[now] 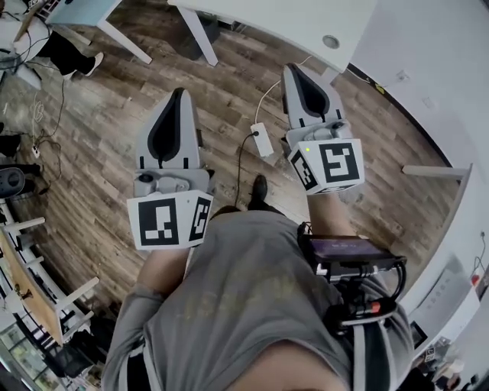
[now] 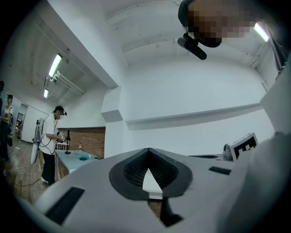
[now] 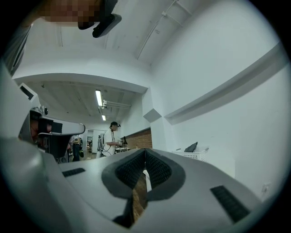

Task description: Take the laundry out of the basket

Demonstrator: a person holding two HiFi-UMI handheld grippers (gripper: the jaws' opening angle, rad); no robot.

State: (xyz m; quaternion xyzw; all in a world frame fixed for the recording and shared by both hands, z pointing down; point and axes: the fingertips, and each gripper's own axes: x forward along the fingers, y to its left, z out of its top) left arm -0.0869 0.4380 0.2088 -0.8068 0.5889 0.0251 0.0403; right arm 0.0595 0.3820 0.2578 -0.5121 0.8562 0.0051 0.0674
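Status: not at the work yet.
- Left gripper (image 1: 180, 92): jaws closed to a point, nothing between the pads.
- Right gripper (image 1: 293, 70): the same, pads together and empty.
- Both are held level over the brown wood-plank floor (image 1: 99, 130).

Task item: the white slatted plastic laundry basket (image 3: 196, 155) shows only in the right gripper view. It sits at 3 o'clock from the jaw tips, against the white wall, well apart from them. A dark folded garment (image 3: 192, 147) pokes above its rim. The head view does not show the basket at all.

Risks, as judged from here:
1. Trip or snag. A white rectangular power adapter (image 1: 260, 140) and its black cable (image 1: 240, 164) lie on the floor at 12 o'clock from the black shoe (image 1: 260, 187), between the two grippers.
2. Collision. The white table (image 1: 267, 23) stands at 12 o'clock, with its angled leg (image 1: 197, 34) close to the left gripper's line.
3. Failed pick. Jaws that reach the basket still closed would push the garment down instead of pinching it.
4. Poor aim. With the basket outside the head view, the reach could strike the rim.
5. A standing person in a white shirt (image 3: 110, 139) occupies the room at 11 o'clock from the right jaws, well apart.
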